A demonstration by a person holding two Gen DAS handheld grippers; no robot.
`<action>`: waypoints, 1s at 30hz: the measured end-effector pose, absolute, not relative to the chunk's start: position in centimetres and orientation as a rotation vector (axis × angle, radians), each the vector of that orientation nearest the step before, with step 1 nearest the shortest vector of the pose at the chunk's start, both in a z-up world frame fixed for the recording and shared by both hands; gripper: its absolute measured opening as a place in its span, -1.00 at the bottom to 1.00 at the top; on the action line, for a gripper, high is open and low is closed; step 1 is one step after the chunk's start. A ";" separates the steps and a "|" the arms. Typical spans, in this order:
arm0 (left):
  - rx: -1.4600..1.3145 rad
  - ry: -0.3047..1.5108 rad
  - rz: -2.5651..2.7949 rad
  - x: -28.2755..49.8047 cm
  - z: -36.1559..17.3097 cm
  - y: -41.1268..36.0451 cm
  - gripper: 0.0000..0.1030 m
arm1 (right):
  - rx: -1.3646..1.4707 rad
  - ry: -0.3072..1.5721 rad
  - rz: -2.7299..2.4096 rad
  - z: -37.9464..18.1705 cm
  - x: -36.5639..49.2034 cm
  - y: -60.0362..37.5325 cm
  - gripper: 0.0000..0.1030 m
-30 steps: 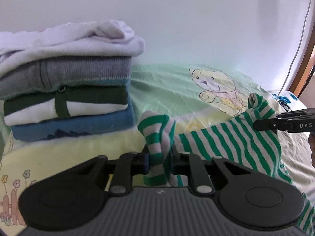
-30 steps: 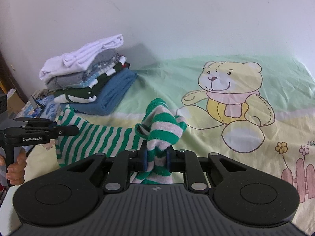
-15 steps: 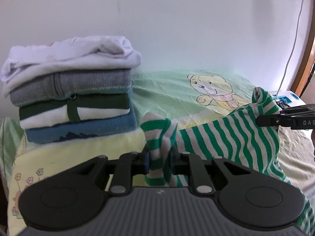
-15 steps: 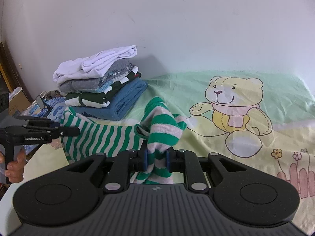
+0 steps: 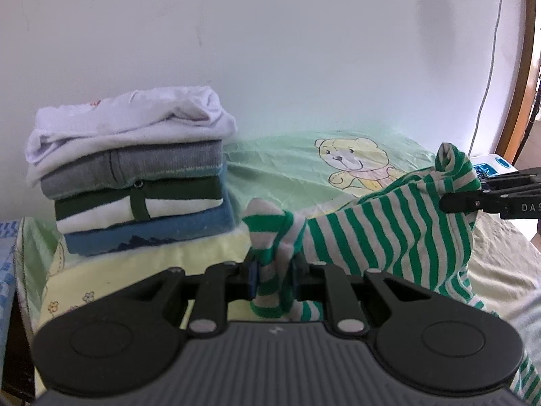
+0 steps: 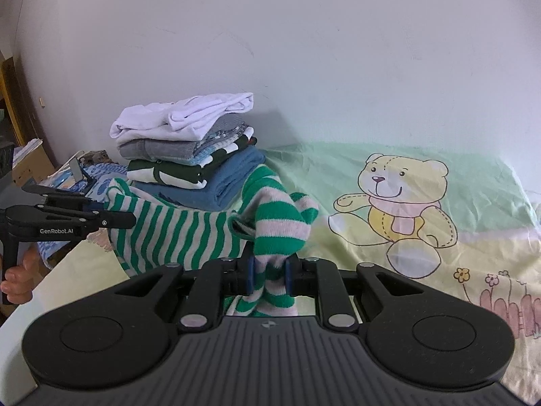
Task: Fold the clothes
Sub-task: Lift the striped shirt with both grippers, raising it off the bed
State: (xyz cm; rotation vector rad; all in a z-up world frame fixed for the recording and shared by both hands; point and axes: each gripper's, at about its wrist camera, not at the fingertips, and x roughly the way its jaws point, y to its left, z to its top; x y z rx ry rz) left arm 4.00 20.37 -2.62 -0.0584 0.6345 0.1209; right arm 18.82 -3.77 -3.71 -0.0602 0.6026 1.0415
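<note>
Both grippers, left gripper point(image 5: 274, 272) and right gripper point(image 6: 268, 275), have fingers clamped on the striped garment point(image 5: 389, 233), held mid-frame above the bed point(image 6: 439, 169). Likely a fold in hand. Next, judge: lay it flat, edges aligned.

The striped garment's point(image 5: 389, 237) lower hem is hidden behind both gripper bodies; the hand point(image 6: 17, 277) is seemingly cut off.

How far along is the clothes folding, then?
Done: a stack of folded clothes sits on the bedsheet by the wall. In hand: the green striped garment is pinched by both the left gripper and right gripper, stretched between them above the bed. Left: it is not yet folded or added to the stack.
</note>
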 end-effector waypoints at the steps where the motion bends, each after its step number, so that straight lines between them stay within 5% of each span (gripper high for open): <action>1: -0.065 0.630 0.119 3.8 -2.5 20.4 -0.68 | -0.058 0.598 1.047 -3.6 18.6 -3.9 -0.69; 30: 0.000 0.610 0.010 -1.7 -2.1 19.2 -0.68 | -0.097 0.549 0.980 -3.3 12.3 -5.8 -0.71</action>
